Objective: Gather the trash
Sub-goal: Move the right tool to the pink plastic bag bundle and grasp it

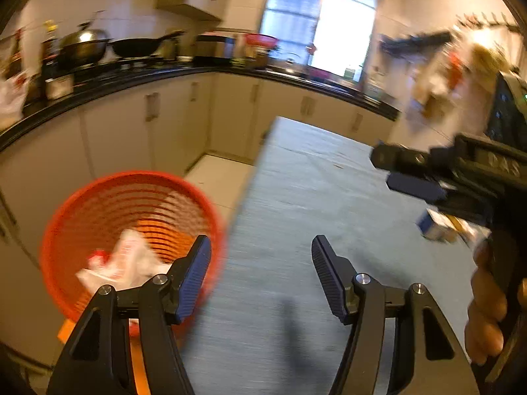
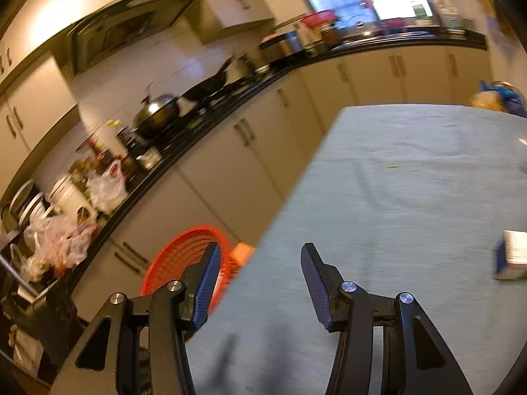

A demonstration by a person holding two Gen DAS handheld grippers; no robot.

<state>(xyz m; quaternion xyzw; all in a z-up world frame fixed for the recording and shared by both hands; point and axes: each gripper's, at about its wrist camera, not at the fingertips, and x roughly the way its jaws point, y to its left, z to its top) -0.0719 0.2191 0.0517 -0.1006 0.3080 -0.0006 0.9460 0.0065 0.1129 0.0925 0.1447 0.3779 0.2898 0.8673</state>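
An orange mesh waste basket (image 1: 98,217) stands on the floor left of the grey table (image 1: 313,214). Crumpled white and red trash (image 1: 122,263) lies inside it. My left gripper (image 1: 262,273) is open and empty, over the table's left edge beside the basket. My right gripper (image 2: 260,283) is open and empty above the table; it also shows in the left wrist view (image 1: 411,177) at the right. A small blue and white box (image 2: 513,258) lies on the table at the right, also seen in the left wrist view (image 1: 438,225). The basket shows in the right wrist view (image 2: 178,260).
A black kitchen counter (image 1: 131,79) with a wok, pots and bottles runs along the wall behind. White cabinets (image 1: 171,125) stand below it. Plastic bags (image 2: 59,240) sit on the counter at the left. A yellow and blue bag (image 2: 497,98) is at the table's far right corner.
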